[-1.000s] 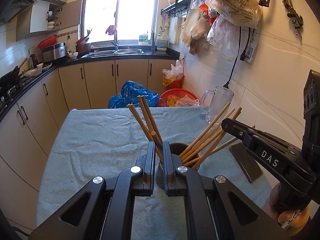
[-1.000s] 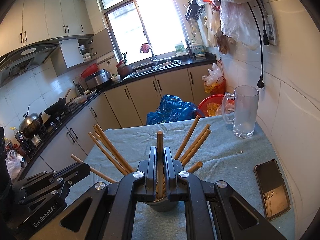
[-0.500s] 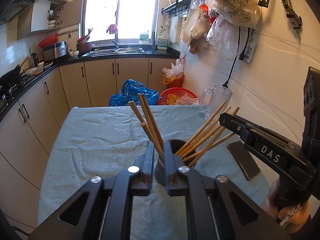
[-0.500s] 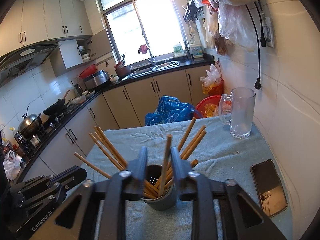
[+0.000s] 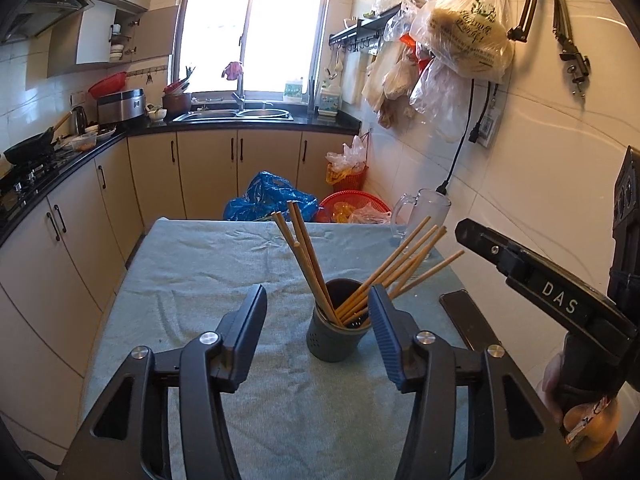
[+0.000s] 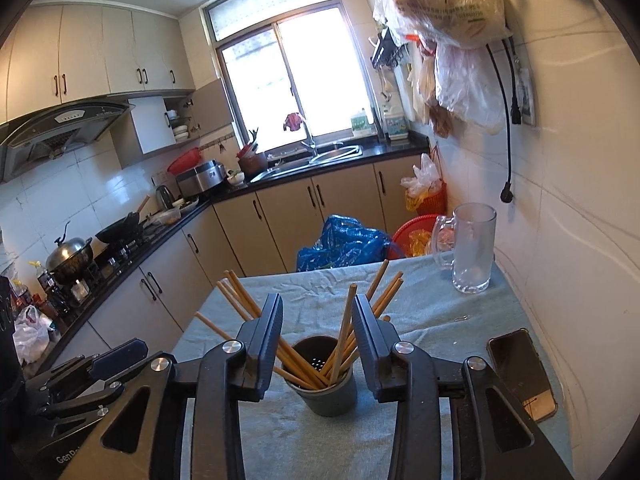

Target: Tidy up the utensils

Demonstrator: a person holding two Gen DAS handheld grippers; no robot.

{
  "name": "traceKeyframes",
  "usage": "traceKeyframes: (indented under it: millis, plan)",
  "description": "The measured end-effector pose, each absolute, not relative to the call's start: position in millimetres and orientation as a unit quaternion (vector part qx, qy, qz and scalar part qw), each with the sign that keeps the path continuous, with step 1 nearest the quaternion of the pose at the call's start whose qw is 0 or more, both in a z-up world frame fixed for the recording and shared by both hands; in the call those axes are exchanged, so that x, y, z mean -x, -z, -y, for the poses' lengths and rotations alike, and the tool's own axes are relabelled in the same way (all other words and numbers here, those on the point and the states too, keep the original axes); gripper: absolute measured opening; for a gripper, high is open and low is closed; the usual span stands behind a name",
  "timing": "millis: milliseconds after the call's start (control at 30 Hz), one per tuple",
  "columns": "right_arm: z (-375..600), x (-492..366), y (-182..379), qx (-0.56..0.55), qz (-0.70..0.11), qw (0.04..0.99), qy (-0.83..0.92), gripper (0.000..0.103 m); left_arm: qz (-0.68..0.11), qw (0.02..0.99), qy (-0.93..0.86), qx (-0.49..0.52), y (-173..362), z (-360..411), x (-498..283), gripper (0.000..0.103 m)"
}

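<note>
On the cloth-covered table stands a dark holder with all the visible chopsticks in it, tips up and fanned out: one bunch leans to the left, the other to the right. No loose chopstick shows on the cloth in either view, so the gathering looks done, or nearly so.

Just in front of the holder the left gripper hangs with its jaws spread wide, holding nothing; the holder sits in the gap as seen from the camera, but the fingers do not touch it. From the right wrist view the right gripper is also spread apart and empty, the holder and sticks showing between its fingers; whether a fingertip brushes a stick cannot be told.

Far right on the table stands a glass mug, and a phone lies on the near right, both apart from the holder.

What may be left, by my judgement, is only tidying: the sticks splay unevenly, and could be nudged into one neat bundle. Other utensils needing sorting are not visible on the table.
</note>
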State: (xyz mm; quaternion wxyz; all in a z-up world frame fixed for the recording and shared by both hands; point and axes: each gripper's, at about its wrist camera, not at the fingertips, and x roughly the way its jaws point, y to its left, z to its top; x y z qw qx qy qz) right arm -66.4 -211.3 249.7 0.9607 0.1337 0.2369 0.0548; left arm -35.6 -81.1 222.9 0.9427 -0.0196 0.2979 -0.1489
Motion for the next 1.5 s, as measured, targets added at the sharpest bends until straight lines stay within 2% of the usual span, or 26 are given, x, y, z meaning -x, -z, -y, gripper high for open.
traceKeyframes:
  millis: [200,267,400,533,667,900,1233,1500]
  plan:
    - [205.0,97.0,-261.3,-0.121,-0.223,0.966,-0.051,0.047,-0.278,0.950,0.140,0.018,-228.7,73.5,62.9,0.067]
    - [203.3,106.8,-262.3,-0.117,-0.221,0.967,-0.049,0.050,-0.266,0.955,0.130,0.015,-230.7,69.7,71.7,0.079]
    - [200.9,120.5,-259.8,-0.112,-0.230,0.966,-0.047,0.057,-0.186,0.979,0.081,-0.030,-238.7,65.2,103.7,0.099]
    - [195.2,137.1,-251.6,-0.108,-0.244,0.962,-0.052,0.058,-0.132,0.988,0.024,-0.083,-243.3,63.2,130.3,0.101]
    - [187.7,153.1,-242.7,-0.100,-0.249,0.962,-0.054,0.060,-0.137,0.988,0.028,-0.058,-247.0,49.8,148.6,0.101]
    - [179.8,188.3,-230.0,-0.091,-0.248,0.963,-0.044,0.069,-0.090,0.995,-0.042,-0.028,-248.6,30.3,187.3,0.103]
    - [175.1,234.2,-218.0,-0.063,-0.245,0.968,-0.004,0.075,-0.138,0.987,-0.065,0.045,-222.2,4.9,210.2,0.103]
    - [175.9,246.8,-198.8,-0.024,-0.269,0.963,0.026,0.078,-0.175,0.983,-0.044,0.036,-203.0,22.3,213.1,0.103]
